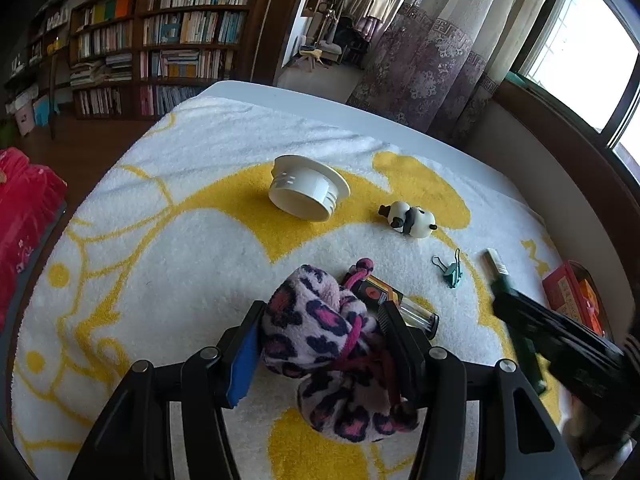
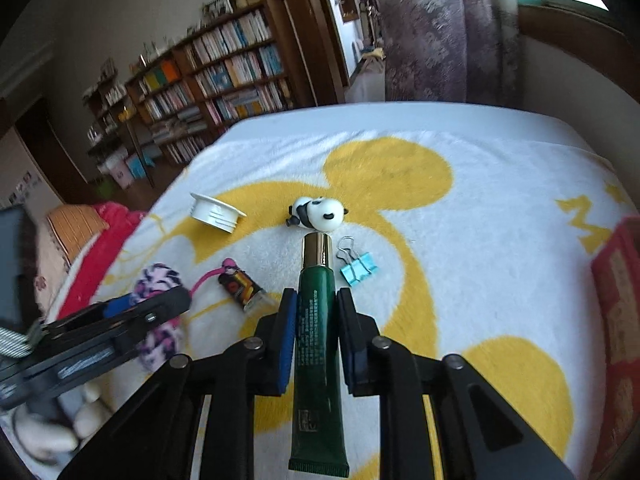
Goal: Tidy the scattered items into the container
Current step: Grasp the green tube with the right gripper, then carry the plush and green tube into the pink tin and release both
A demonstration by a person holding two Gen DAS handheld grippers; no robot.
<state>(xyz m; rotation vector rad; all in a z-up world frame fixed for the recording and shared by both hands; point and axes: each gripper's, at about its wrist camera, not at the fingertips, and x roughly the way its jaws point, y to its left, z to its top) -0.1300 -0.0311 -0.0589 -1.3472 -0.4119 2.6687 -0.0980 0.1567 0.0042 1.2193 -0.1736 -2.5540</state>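
A fluffy leopard-print pouch (image 1: pixel 320 336) with a pink drawstring sits between the pads of my left gripper (image 1: pixel 320 312), which is shut on it just above the blanket. My right gripper (image 2: pixel 317 296) is shut on a dark green tube (image 2: pixel 316 320) with a gold cap, lifted and pointing away from me. In the left wrist view the right gripper (image 1: pixel 516 304) and the tube (image 1: pixel 496 268) show blurred at the right. The left gripper (image 2: pixel 160 304) with the pouch (image 2: pixel 156 280) appears at the lower left of the right wrist view.
On the white and yellow blanket (image 1: pixel 160 240) lie a white round lid (image 1: pixel 308 188), a panda figure (image 1: pixel 408 218), a teal binder clip (image 1: pixel 452 270) and a small black and orange item (image 1: pixel 384 294). A red box (image 1: pixel 572 300) sits at the right edge.
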